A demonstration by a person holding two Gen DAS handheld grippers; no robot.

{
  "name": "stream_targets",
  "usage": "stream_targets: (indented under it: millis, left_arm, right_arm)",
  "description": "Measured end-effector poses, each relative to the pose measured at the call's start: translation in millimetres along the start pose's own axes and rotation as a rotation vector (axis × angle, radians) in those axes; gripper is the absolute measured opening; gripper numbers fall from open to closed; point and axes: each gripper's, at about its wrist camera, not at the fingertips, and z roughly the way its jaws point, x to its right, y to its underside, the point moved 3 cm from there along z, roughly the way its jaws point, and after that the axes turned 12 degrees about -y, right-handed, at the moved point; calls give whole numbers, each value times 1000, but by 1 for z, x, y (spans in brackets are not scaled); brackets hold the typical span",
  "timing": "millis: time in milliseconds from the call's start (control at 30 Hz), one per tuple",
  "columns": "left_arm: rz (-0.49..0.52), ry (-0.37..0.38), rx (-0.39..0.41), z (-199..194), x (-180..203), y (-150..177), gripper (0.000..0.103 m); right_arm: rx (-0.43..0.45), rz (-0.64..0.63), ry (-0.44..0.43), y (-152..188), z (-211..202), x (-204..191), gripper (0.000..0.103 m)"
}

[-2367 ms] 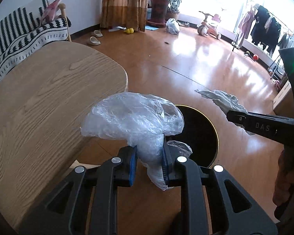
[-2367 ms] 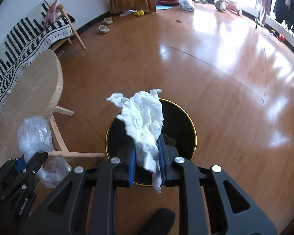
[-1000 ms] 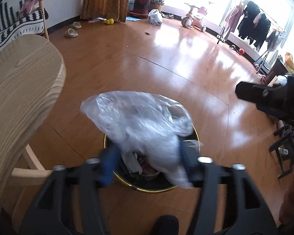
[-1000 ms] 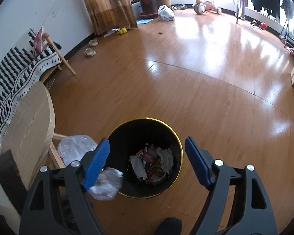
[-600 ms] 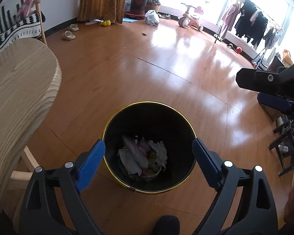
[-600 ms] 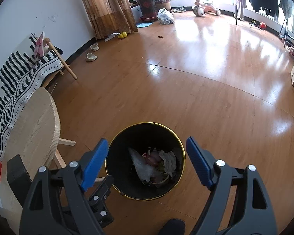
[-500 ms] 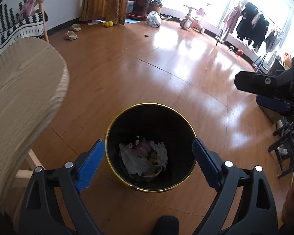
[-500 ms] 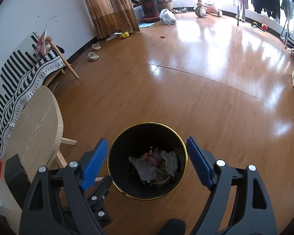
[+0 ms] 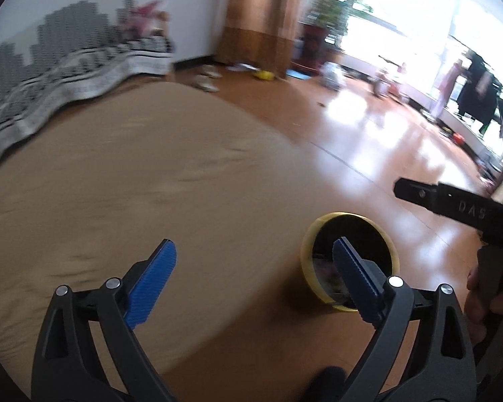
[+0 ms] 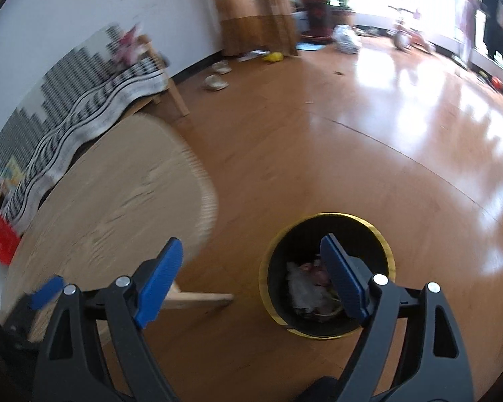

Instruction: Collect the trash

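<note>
With both frames motion-blurred, detail is limited, but both grippers are clearly empty. Left gripper [image 9: 253, 283]: blue-padded jaws wide apart and opening, nothing between them; it sits over the round light-wood table top [image 9: 124, 181], which fills the left wrist view from 9 to 6 o'clock. Black round trash bin with a gold rim [image 9: 350, 261] stands on the glossy brown wood floor [image 9: 369, 154] at about 4 o'clock in that view, partly behind the right-hand blue pad; only a sliver of its contents shows. Right gripper [image 10: 251, 283]: jaws also wide apart, nothing clamped. In the right wrist view the same bin [image 10: 328, 274] is at 5 o'clock, just off the table edge [image 10: 204, 201], with crumpled white and pinkish trash [image 10: 305, 284] lying at the bottom, partly hidden by the right-hand pad. Black body of the right gripper crosses the left wrist view at 3 o'clock [image 9: 452, 201], a hand [image 9: 486, 294] on its handle at 4 o'clock. One blue pad of the left gripper pokes in at 8 o'clock of the right wrist view [image 10: 45, 291]. Black-and-white striped cloth [image 10: 84, 107] drapes over furniture at 10 o'clock beyond the table. Small red object [image 10: 3, 238] at 9 o'clock, too blurred to identify.
</note>
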Motion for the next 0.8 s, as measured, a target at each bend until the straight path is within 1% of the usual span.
stream_targets:
  millis: [33, 100, 200, 233, 300, 333, 467, 533, 600, 667, 800]
  left_arm:
    - [-17, -33, 2, -5, -22, 2, 92]
    - [-45, -90, 4, -14, -57, 6, 92]
    - [-118, -203, 5, -35, -130, 21, 92]
    - [-139, -225, 5, -42, -146, 26, 92]
    - [-196, -283, 9, -58, -189, 39, 92]
    - [-216, -307, 10, -65, -205, 44, 92]
    - [-309, -407, 6, -88, -272, 68, 92]
    - [-347, -436, 5, -95, -298, 77, 92]
    - [-390, -471, 5, -101, -322, 86, 92]
    - [-414, -482, -2, -103, -336, 94, 92]
    - [-432, -505, -4, -105, -355, 104, 92]
  right_arm:
    - [-9, -21, -11, 1, 5, -14, 81]
    - [-33, -79, -47, 5, 20, -56, 81]
    - [-70, -179, -104, 16, 41, -122, 81]
    - [-79, -204, -119, 20, 47, -139, 81]
    - [-103, -270, -161, 32, 57, -185, 82]
    - [-118, -308, -185, 40, 63, -211, 82]
    - [-151, -421, -272, 70, 73, -289, 84]
    - [-156, -495, -302, 86, 75, -327, 85]
    - [-157, -550, -321, 103, 75, -353, 85]
    - [-165, -600, -342, 117, 79, -379, 85]
    - [-185, -644, -359, 134, 88, -406, 85]
